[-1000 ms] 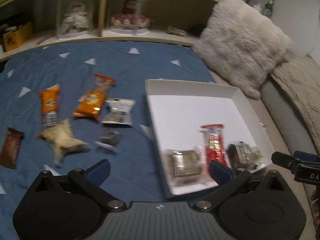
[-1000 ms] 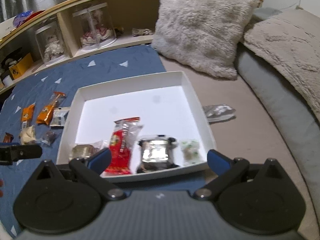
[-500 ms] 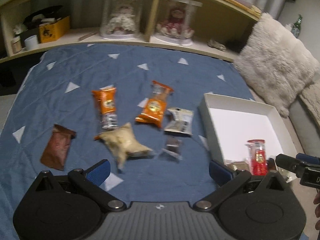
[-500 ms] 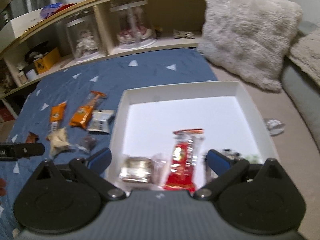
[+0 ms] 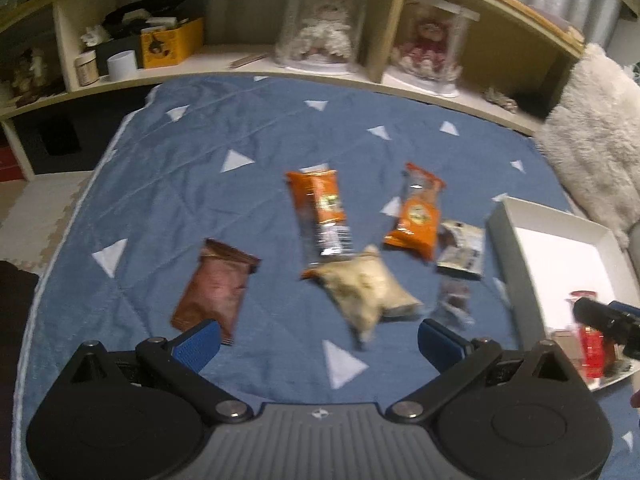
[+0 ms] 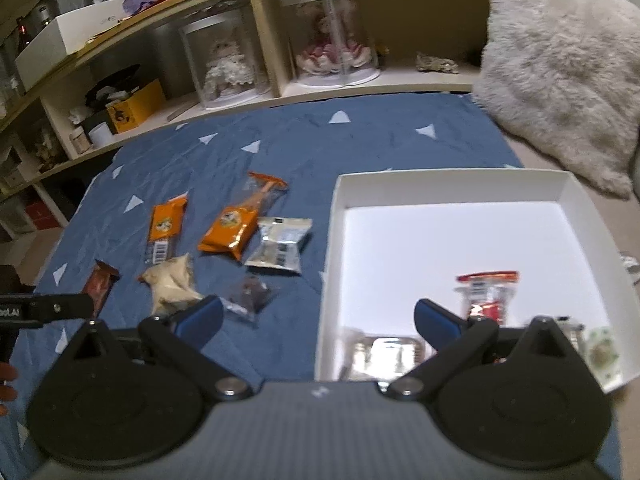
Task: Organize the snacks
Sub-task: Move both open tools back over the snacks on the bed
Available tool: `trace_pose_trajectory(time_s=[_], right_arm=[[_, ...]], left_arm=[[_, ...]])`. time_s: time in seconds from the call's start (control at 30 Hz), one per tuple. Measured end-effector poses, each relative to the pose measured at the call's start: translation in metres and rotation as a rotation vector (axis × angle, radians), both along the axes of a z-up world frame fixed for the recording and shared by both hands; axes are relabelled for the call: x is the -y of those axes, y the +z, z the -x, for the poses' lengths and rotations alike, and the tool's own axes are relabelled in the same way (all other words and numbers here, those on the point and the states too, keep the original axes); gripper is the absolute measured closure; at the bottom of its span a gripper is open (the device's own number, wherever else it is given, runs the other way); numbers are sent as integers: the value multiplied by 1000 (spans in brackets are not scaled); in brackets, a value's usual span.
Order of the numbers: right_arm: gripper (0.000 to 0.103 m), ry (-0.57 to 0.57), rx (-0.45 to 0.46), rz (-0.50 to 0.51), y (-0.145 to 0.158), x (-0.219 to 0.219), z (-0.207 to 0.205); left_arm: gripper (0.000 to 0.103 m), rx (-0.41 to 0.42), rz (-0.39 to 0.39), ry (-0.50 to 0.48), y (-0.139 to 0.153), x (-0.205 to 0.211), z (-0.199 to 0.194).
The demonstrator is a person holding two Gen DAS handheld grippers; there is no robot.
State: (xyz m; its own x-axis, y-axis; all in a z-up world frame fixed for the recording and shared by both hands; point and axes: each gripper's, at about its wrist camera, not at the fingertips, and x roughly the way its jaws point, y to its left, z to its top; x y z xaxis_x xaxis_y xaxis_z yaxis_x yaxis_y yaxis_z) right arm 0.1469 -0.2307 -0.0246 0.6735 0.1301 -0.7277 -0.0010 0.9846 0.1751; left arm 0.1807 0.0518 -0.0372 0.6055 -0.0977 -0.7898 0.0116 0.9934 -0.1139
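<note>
The left gripper (image 5: pixel 318 338) is swinging away from the white box (image 5: pixel 505 248) toward the loose snacks on the blue quilt (image 5: pixel 200 152), jaws spread and empty, so another pickup seems next. The beige packet (image 5: pixel 362 292) is lying nearest, mid-quilt. The right gripper (image 6: pixel 318 316) is hovering released over the box's near-left corner; bare quilt is surrounding the packets

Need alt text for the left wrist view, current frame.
Open left gripper, holding nothing, hovers over a blue blanket with six loose snacks: a brown packet, two orange packets, a beige pouch, a silver packet, a small dark one. At right, a white box with a red snack.
</note>
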Motion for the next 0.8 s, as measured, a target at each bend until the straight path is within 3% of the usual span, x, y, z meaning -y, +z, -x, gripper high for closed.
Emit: trace_pose_trajectory(time_s=[0.17,0.3,0.5,0.67,0.8], right_arm=[[0,11,34,-33,-10,-14,-12],[0,29,65,-48,-20,-24,-18],[0,86,108,-15,-33,-40,-30],[0,87,136,-41,-46,-39,-41],[1,198,157,0,-54,-39,-47]], left_arm=[[0,-14,1,18,-9,-20,-12],[0,17,-71,10,-12,-30,-20],[2,-2,-103,22,-28,-46,-38],[10,-39,-111,35,-44,-56,-52],[17,-69,-110,50,-55,-61,-61]])
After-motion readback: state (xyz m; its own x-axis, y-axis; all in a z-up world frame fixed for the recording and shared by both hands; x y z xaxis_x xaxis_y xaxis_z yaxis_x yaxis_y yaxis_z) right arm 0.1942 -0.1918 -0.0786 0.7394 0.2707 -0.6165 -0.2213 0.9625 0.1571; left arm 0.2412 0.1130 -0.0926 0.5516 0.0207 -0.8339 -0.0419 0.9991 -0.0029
